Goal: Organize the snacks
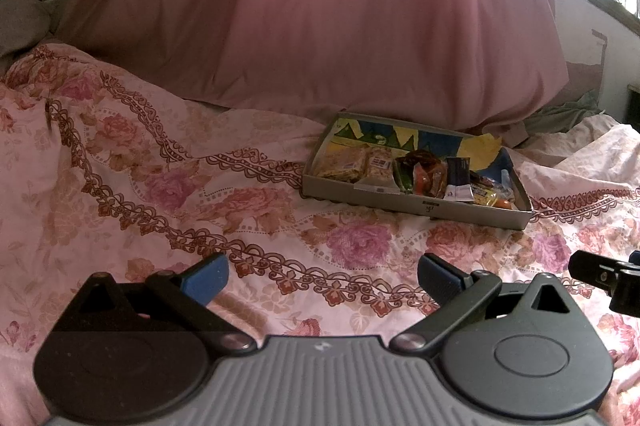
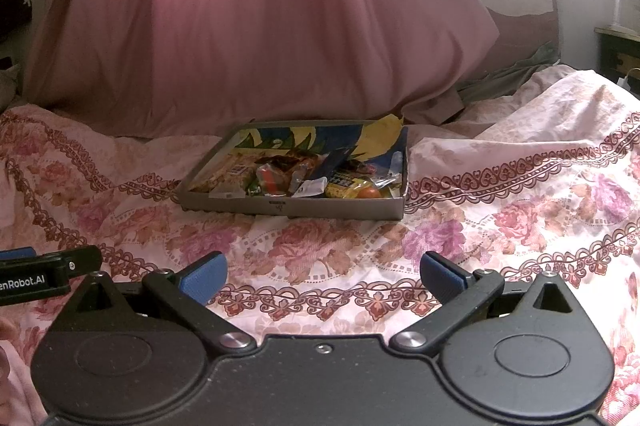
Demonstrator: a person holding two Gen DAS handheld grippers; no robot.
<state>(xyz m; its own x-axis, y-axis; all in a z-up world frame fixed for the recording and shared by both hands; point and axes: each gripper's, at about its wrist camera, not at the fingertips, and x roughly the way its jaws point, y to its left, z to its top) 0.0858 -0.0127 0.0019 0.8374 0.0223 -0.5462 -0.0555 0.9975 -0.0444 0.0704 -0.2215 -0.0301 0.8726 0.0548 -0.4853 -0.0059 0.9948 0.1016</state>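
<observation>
well, both tools hang low over the flowered bedspread, side by side and short of the shallow cardboard tray of snacks, which sits further up the bed against the big pink pillow. the left gripper has its blue pads spread wide with only bedding between them, and the right gripper is spread just as wide and holds nothing either. from the left camera the two pale cracker packs at the tray's left end show plainly, labels and all; from the right camera they are half sunk behind the near wall. the right camera gives a better look at the yellow packet and the orange-red round thing by the tray's right corner. each view catches only a black sliver of the other tool at its edge. the wrappers in the middle are a dark jumble, and their printing is too small to read.
</observation>
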